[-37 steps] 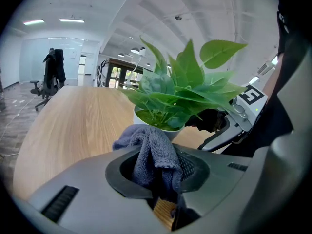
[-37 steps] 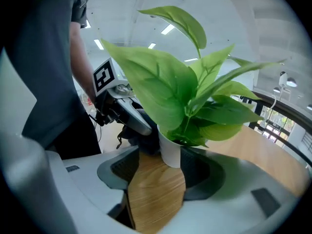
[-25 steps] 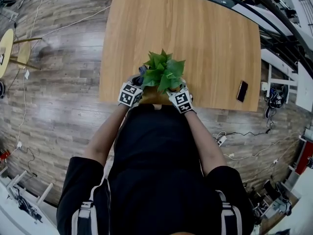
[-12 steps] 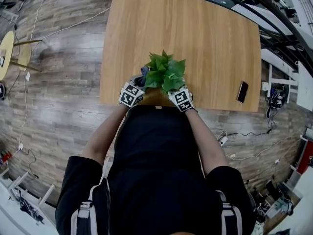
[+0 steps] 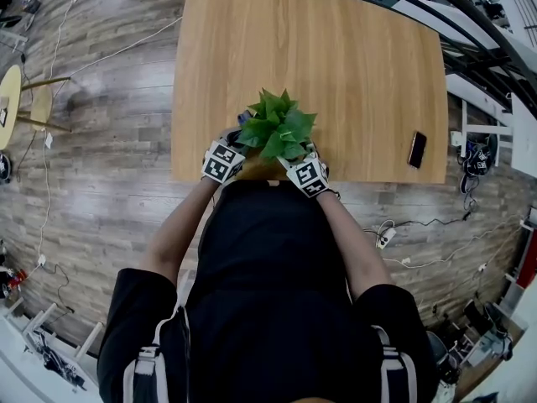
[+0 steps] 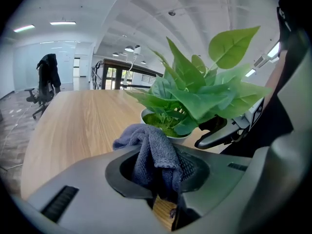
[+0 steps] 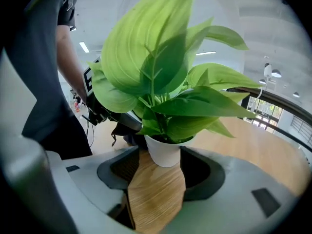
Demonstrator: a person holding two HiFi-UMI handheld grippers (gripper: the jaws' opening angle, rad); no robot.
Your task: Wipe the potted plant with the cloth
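The person stands at the near edge of the wooden bench point(image 5: 336, 49), a tool in each hand. The left tool point(image 6: 160, 172) is pinching a grey-blue cloth point(image 6: 152, 150), which bunches up just beside the potted plant point(image 5: 277, 128). The right tool point(image 7: 158, 167) is spread, and the plant's white pot point(image 7: 164, 152) stands upright between its tips, close to the bench's front edge. A dark phone point(image 5: 416, 149) lies well apart, by the right edge.
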